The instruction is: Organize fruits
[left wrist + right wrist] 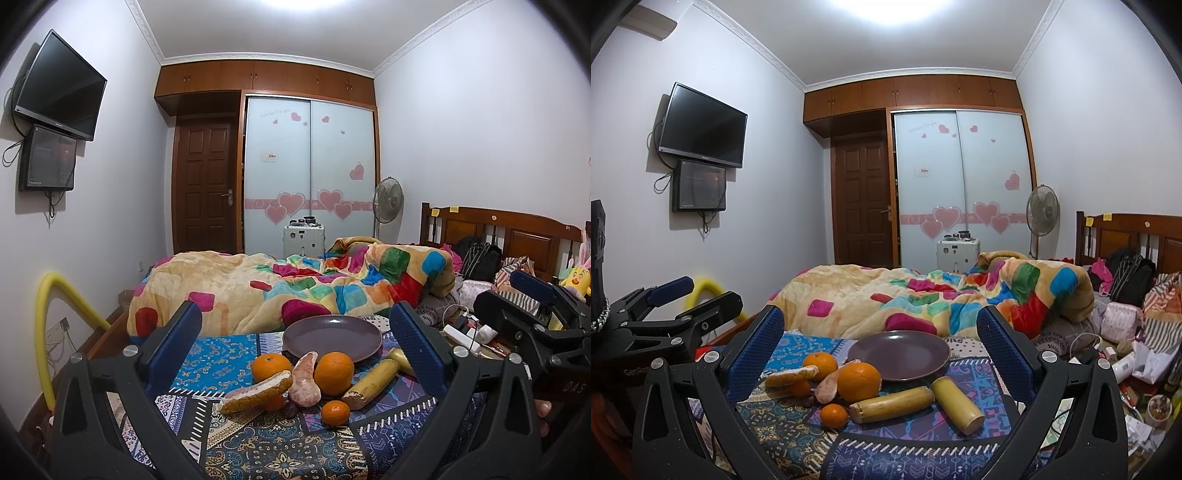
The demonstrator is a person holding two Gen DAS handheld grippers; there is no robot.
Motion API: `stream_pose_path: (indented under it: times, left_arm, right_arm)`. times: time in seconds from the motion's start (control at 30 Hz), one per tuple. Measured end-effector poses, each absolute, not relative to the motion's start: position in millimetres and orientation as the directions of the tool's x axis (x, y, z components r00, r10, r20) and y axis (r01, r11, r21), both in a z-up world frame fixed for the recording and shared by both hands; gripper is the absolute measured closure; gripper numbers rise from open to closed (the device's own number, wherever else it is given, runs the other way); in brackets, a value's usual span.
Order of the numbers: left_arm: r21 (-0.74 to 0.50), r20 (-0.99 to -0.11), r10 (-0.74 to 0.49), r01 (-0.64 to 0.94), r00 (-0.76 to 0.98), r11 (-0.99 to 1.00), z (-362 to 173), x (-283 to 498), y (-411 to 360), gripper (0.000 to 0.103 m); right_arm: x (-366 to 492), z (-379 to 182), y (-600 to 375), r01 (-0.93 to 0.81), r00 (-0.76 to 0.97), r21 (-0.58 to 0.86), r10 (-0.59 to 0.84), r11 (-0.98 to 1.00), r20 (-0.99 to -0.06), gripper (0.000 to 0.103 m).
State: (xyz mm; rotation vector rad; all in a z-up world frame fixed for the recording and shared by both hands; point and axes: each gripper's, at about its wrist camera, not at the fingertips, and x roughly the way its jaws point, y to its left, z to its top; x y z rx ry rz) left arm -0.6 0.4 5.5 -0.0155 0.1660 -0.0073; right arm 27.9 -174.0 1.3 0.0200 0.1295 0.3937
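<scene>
An empty purple plate [332, 338] [899, 354] sits on a patterned cloth [258, 443] [897, 454]. In front of it lie two oranges [334, 373] [858, 381], a second orange [270, 366] [820, 363], a small tangerine [335, 412] [833, 415], peeled pomelo pieces [304, 382] [827, 387] and two sugarcane sections [895, 403] [956, 404]. My left gripper [295, 354] is open and empty, framing the fruit from just in front. My right gripper [881, 352] is open and empty too, also short of the fruit.
A bed with a colourful blanket [295, 284] [942, 295] lies behind the cloth. Bags, cables and clutter [1126, 350] sit at the right by the wooden headboard [498, 229]. A yellow tube [55, 332] curves at the left. Each gripper shows in the other's view.
</scene>
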Motion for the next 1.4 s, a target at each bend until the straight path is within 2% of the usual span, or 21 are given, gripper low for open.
stream_pose_path:
  times: [0.8,1.07,1.4]
  left_arm:
    - [0.000,-0.167,0.013,-0.014,0.986,1.000,3.3,1.8,2.7,0.000]
    - [0.005,-0.278,0.036,-0.036,0.960,0.999,-24.1,35.4,21.4,0.000]
    - [0.023,-0.485,0.052,-0.046,0.873,0.999,-76.8,92.4,56.1,0.000]
  right_arm:
    - [28.5,6.3,-176.4,-0.369,0.919,0.052,0.373,0.928,-0.126,0.000]
    - [49.9,-12.7,-179.8,-0.333,0.923,0.002,0.327,0.943,-0.202,0.000]
    - [104.0,-62.0,-196.4,-0.324,0.862,-0.052,0.272,0.945,-0.427,0.000]
